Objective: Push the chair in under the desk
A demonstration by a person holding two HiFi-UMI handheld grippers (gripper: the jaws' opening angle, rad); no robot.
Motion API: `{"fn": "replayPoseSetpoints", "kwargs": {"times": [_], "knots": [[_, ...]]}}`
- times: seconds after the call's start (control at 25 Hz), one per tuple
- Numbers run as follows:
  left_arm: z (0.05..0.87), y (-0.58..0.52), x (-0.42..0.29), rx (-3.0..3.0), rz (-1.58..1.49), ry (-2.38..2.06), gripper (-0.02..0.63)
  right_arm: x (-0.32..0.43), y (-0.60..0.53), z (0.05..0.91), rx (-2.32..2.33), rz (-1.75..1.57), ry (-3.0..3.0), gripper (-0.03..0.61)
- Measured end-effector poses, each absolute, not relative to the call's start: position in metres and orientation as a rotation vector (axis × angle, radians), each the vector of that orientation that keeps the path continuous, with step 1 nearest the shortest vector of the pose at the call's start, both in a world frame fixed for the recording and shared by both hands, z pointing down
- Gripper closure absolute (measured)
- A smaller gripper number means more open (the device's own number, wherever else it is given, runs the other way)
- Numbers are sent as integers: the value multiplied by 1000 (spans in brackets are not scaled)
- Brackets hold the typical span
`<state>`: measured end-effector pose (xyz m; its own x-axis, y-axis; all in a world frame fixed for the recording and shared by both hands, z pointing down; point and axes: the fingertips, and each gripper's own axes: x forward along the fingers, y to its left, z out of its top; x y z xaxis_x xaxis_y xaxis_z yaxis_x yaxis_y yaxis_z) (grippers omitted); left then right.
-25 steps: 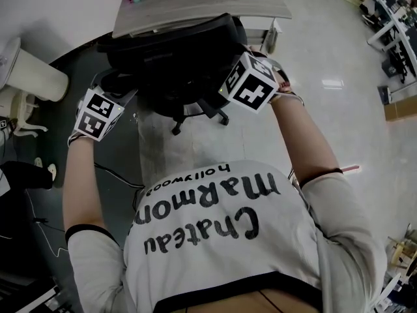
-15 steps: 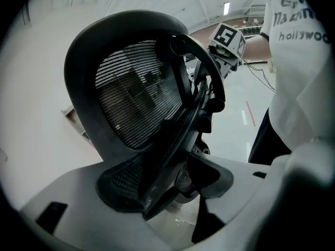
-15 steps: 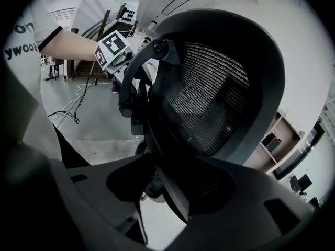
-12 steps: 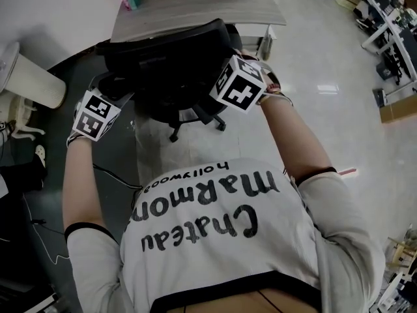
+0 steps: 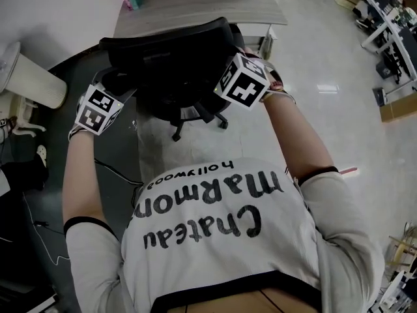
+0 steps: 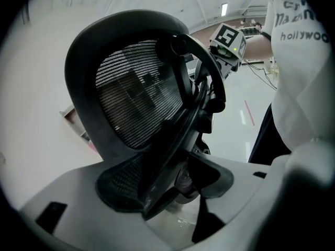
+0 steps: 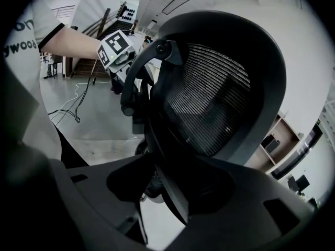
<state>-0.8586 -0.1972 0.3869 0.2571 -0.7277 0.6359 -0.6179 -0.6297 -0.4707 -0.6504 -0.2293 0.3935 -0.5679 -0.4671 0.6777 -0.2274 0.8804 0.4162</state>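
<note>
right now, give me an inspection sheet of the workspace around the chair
surface: glossy pale floor, with a darker patch on the left
job's things: black mesh chair, its back close to the desk front edge
clutter: white cylinder on the floor left of the chair
grippers: left gripper and right gripper each appear clamped on a side rim of the chair back
cables: black cable lying on the floor by the left arm
surroundings: other desks and a cardboard box at the right

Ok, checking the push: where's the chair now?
Head view, top centre: the chair sits at the desk's near edge, backrest between the left claw and right claw.
</note>
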Motion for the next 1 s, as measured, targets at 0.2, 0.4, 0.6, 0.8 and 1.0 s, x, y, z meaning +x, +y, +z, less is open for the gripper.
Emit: {"fn": "replayPoseSetpoints", "kwargs": {"times": [0.2,0.4,0.6,0.8,1.0], "knots": [[387,-196,-859,-2378,-1303,1286,350,-650,-227,394,506,-386,-2202,362],[385,-200,-857,-2378,-1287,1280,348,-649,-230,389,554,-312,-2214,354],[392,-197,-855,-2378,-1267,1264,348,-647,-231,384,739,-95,-2355,294],[388,-196,-855,-2349,-1216,1242,348,-634,-216,369,1008,57,-2464,296],[388,-197,-854,-2334,-1196,1228,351,-618,-186,388,1167,269,-2446,312]]}}
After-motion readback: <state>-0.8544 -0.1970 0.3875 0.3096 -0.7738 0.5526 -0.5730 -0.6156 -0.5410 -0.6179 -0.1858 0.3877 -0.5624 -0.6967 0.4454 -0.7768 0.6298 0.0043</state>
